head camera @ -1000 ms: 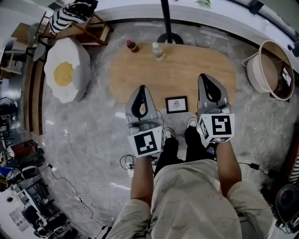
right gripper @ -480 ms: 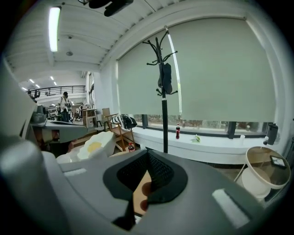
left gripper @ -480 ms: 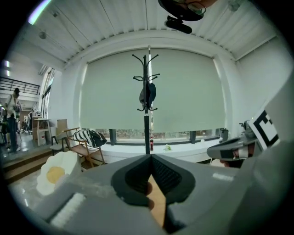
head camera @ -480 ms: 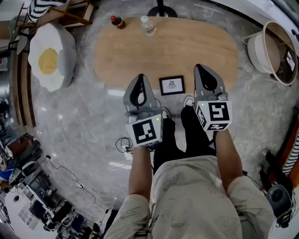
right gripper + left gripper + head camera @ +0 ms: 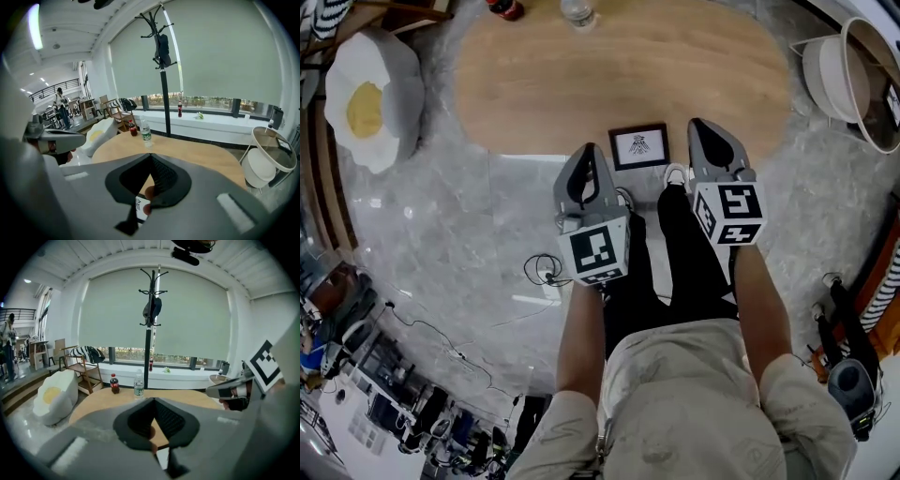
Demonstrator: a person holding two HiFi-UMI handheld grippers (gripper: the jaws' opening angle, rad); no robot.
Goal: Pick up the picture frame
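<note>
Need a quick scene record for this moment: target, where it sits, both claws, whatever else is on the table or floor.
target: picture frame, dark border, white print
location: near edge of the wooden table, untouched
left claw: shut, empty, left of the frame
right claw: shut, empty, right of the frame
table far edge: cola bottle, water bottle, both upright
floor: egg-shaped cushion, left of the table

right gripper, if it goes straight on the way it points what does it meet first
Most likely the wooden table top near its front edge, just right of the picture frame; the right gripper points forward and down. Depth is uncertain.
</note>
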